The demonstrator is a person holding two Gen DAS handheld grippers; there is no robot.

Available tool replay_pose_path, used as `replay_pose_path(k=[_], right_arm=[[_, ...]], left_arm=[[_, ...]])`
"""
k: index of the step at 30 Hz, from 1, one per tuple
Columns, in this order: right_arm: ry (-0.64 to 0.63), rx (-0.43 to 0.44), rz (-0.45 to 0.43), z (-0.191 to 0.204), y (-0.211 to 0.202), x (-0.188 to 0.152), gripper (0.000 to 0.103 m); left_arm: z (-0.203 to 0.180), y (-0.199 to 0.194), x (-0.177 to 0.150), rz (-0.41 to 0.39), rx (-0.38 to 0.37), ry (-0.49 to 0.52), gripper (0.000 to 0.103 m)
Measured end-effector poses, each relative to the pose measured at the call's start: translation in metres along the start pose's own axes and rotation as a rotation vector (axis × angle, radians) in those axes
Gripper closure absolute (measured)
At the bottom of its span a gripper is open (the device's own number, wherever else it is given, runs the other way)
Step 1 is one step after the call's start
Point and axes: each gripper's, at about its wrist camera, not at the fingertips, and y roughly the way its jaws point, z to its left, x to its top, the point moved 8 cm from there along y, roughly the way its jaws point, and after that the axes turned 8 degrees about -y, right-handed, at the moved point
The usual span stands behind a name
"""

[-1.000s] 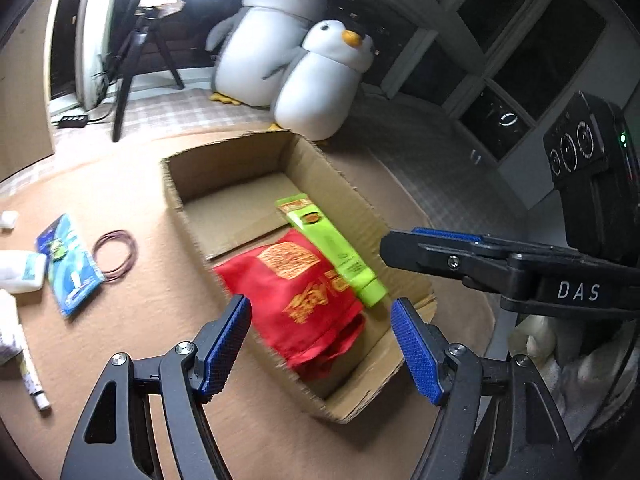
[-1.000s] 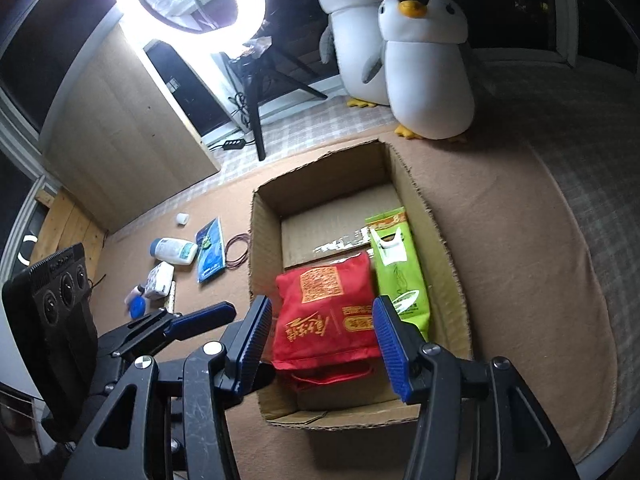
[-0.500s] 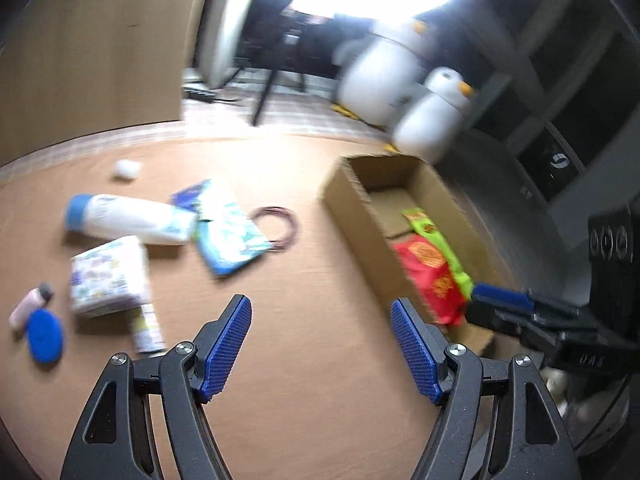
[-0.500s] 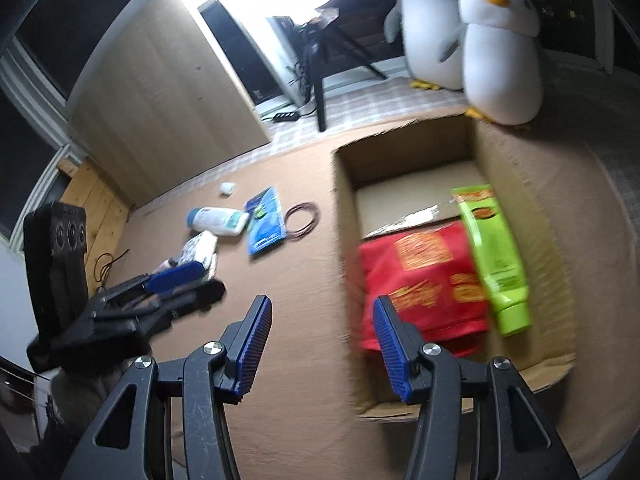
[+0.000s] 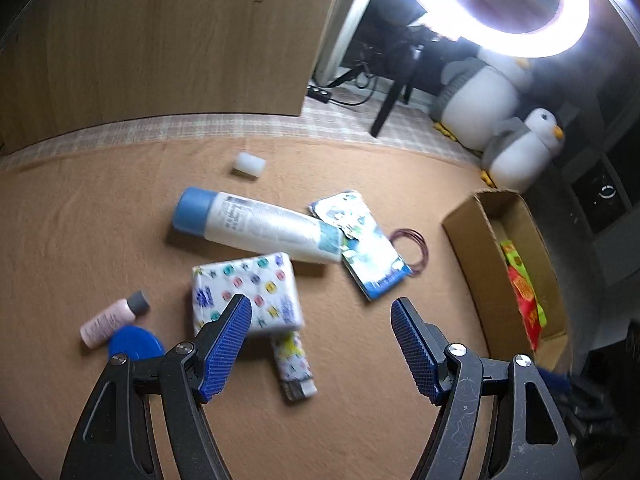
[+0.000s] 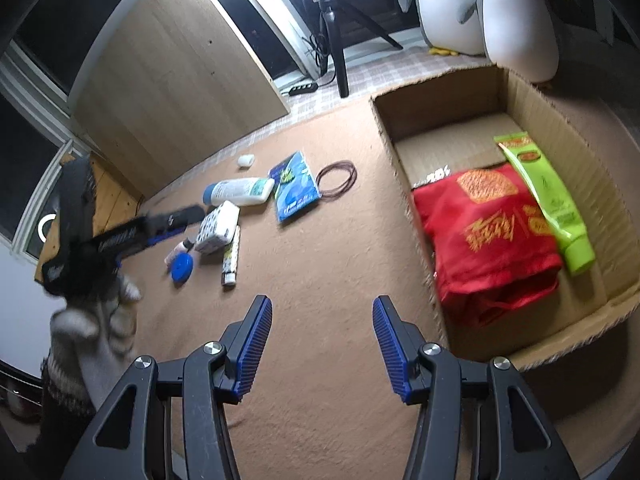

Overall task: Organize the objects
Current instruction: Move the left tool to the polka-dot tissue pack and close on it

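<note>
A cardboard box point(image 6: 560, 128) on the brown mat holds a red bag point(image 6: 484, 232) and a green tube point(image 6: 548, 200). Loose items lie left of it: a white bottle with a blue cap point(image 5: 256, 224), a patterned tissue pack point(image 5: 244, 292), a blue packet point(image 5: 360, 244), a small patterned tube point(image 5: 294, 364), a pink bottle point(image 5: 108, 318), a blue disc point(image 5: 134, 344) and a wire loop point(image 5: 412, 248). My left gripper point(image 5: 320, 348) hangs open above the tissue pack and small tube, holding nothing. My right gripper point(image 6: 322, 346) is open over bare mat left of the box.
A small white cap point(image 5: 249, 165) lies further back. Two plush penguins point(image 6: 516, 12) stand behind the box, beside a ring light point(image 5: 496, 4) on a tripod. A wooden panel point(image 5: 160, 40) rises at the back left. A gloved hand point(image 6: 96, 328) holds the left gripper.
My left gripper has swung left from over the box to the loose items. The right gripper has also shifted left, off the box and over the mat. Both stayed open.
</note>
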Motion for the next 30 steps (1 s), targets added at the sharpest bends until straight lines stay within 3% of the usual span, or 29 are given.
replay_pose_path(k=[8, 17, 22, 30], right_arm=[[0.018, -0.028, 0.004, 0.000, -0.005, -0.016, 0.054], [0.043, -0.037, 0.005, -0.008, -0.010, -0.022, 0.054], [0.053, -0.032, 0.014, -0.009, -0.006, -0.023, 0.054], [0.034, -0.004, 0.037, 0.004, 0.006, -0.023, 0.054]], left_arm=[[0.018, 0.035, 0.024, 0.029, 0.075, -0.005, 0.027], [0.039, 0.055, 0.029, 0.053, 0.101, -0.028, 0.028], [0.043, 0.053, 0.024, 0.052, 0.121, 0.012, 0.037], [0.041, 0.047, 0.030, 0.047, 0.075, -0.031, 0.033]])
